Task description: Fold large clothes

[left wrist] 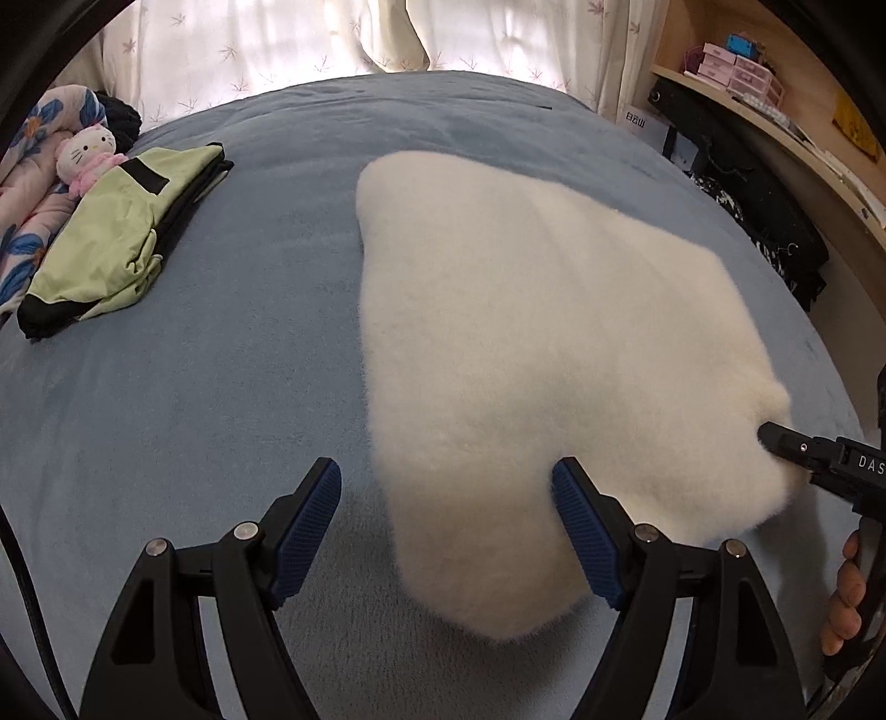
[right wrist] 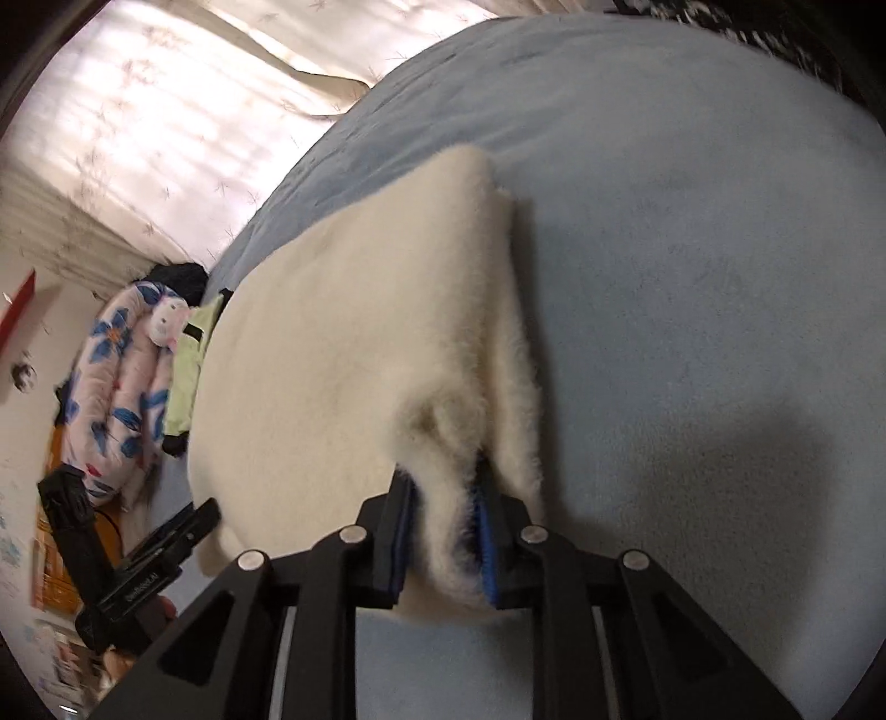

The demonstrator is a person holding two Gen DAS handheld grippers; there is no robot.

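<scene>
A large cream fleece garment (left wrist: pixel 542 354) lies folded on the blue bed (left wrist: pixel 221 387). My left gripper (left wrist: pixel 446 498) is open, its blue pads (left wrist: pixel 307 526) straddling the garment's near left edge without holding it. My right gripper (right wrist: pixel 443 493) is shut on a bunched corner of the cream fleece garment (right wrist: pixel 343 354), lifting it slightly off the bed (right wrist: pixel 692 277). The right gripper also shows at the right edge of the left wrist view (left wrist: pixel 775 440), pinching the garment's right corner. The left gripper shows at the lower left of the right wrist view (right wrist: pixel 210 512).
A folded green and black garment (left wrist: pixel 116 243) lies at the bed's far left beside a Hello Kitty plush (left wrist: pixel 88 155) and a floral quilt (left wrist: pixel 22 183). Curtains (left wrist: pixel 332 39) hang behind. A wooden shelf (left wrist: pixel 775 94) and dark clothes (left wrist: pixel 764 221) stand at right.
</scene>
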